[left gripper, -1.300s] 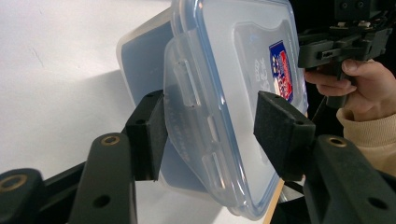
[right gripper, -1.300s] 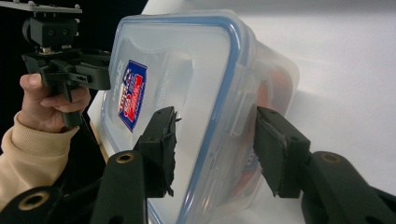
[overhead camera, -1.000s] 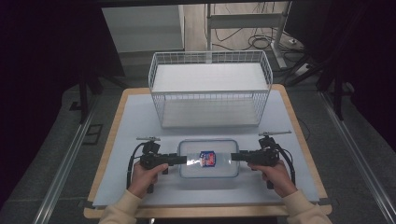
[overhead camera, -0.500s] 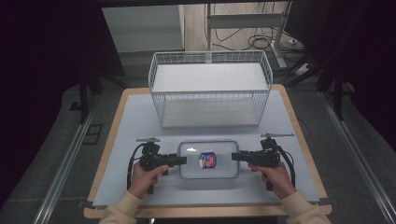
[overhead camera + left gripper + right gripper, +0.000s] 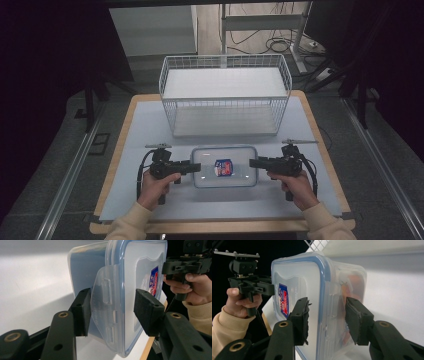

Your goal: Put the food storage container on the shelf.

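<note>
Sitting in front of wire basket [image 5: 225,95]: clip-lid plastic container [image 5: 224,166]. Left gripper [image 5: 112,312] jaws apart, straddling its end clip flap, one pad touching. Right gripper [image 5: 327,320] jaws clamped on opposite end. Orange contents blurred through wall, unidentifiable. Lid label [image 5: 284,303] unreadable.

both grippers level, facing inward, jaws parted.

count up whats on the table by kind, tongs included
plastic containers: 1, clear with a blue-edged lid
wire baskets: 1, white
tongs: 2, left and right, one at each end of the container
total: 4
</note>
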The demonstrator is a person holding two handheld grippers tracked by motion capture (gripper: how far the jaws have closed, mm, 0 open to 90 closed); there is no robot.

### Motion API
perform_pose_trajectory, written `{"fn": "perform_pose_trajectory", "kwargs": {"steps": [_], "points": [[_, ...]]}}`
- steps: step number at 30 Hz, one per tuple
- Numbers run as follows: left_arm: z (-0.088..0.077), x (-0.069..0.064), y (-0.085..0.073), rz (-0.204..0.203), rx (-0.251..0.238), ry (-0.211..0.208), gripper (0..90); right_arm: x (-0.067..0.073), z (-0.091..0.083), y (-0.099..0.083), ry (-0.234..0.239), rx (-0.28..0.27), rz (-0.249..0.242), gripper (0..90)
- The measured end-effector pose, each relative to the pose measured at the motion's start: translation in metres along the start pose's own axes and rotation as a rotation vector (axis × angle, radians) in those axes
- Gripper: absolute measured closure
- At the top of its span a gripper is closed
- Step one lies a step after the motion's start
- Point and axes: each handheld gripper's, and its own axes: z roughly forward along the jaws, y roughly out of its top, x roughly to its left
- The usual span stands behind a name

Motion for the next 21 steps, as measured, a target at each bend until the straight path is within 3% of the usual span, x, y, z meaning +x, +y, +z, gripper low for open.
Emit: {"fn": "perform_pose_trajectory", "kwargs": {"steps": [6,8,15,21], "points": [[-0.007,-0.01,0.019,0.032,-0.019,0.006,49.4,0.008,-0.008,0.016,0.0,-0.027,-0.034,54.8],[-0.014,-0.018,0.032,0.058,-0.038,0.009,49.4,0.015,-0.013,0.028,0.002,-0.04,-0.057,54.8],[-0.024,-0.031,0.057,0.092,-0.075,0.002,49.5,0.033,-0.027,0.059,-0.005,-0.098,-0.12,54.8],[-0.033,-0.04,0.085,0.118,-0.102,0.001,49.6,0.042,-0.034,0.083,-0.009,-0.128,-0.146,54.8]]}}
